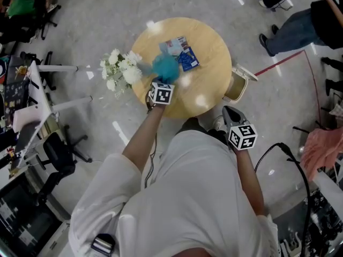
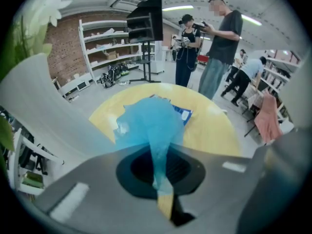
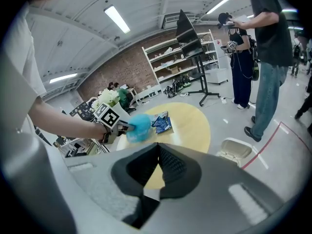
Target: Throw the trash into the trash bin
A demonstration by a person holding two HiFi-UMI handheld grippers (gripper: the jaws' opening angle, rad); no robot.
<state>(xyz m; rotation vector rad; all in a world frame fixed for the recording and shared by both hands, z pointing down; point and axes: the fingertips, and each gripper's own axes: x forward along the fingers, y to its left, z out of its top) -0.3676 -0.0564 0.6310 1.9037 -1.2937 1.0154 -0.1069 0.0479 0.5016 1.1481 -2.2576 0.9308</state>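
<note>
A crumpled light-blue piece of trash (image 1: 165, 67) hangs just above the round wooden table (image 1: 209, 42). My left gripper (image 1: 162, 81) is shut on it, and a twisted strip of it (image 2: 161, 155) is pinched between the pads. The right gripper view shows the same blue trash (image 3: 140, 127) at the left gripper's tip. A blue snack packet (image 1: 182, 55) lies flat on the table beyond it. The trash bin (image 1: 237, 84), pale with its lid swung open, stands on the floor at the table's right edge. My right gripper (image 1: 229, 113) is shut and holds nothing, below the bin and off the table.
White flowers (image 1: 120, 68) stand at the table's left edge, close to the left gripper. People (image 1: 300, 25) stand beyond the table at the upper right, by a red floor line (image 1: 284, 60). Office chairs and desks (image 1: 32, 116) crowd the left side.
</note>
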